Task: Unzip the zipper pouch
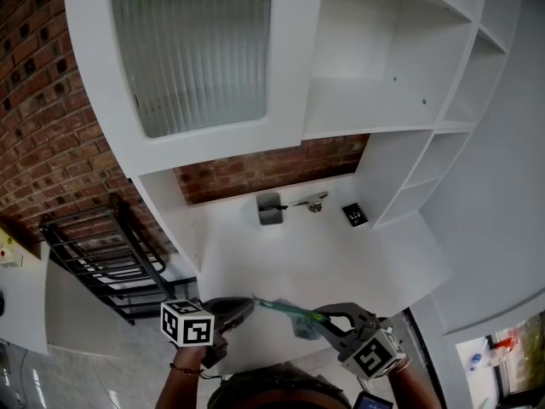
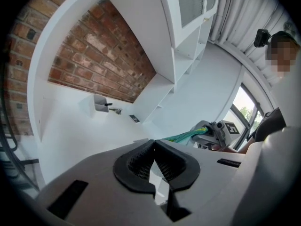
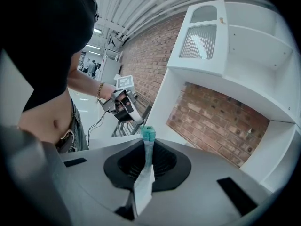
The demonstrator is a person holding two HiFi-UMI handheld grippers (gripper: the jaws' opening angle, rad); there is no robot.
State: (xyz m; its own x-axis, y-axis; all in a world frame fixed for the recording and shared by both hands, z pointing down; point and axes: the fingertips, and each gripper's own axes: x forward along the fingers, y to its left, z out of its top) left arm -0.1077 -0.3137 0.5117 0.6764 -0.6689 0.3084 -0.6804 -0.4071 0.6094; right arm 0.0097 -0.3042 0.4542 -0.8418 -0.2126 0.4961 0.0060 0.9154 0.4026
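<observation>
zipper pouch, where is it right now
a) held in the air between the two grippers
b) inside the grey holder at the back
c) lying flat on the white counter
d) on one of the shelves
a: the zipper pouch stretches clear of the counter, one end in the left gripper and the other clamped in the right gripper.

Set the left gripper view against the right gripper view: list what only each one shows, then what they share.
Only the left gripper view shows the small grey box-shaped holder, a bright window and the right tongs seen from outside. Only the right gripper view shows the left tongs seen from outside, the thin bracelet on the wrist behind them and a lit hall in the background. Both show the red brick wall, the white cabinet and the teal zipper pouch stretched between the tongs, each pair shut on one end.
</observation>
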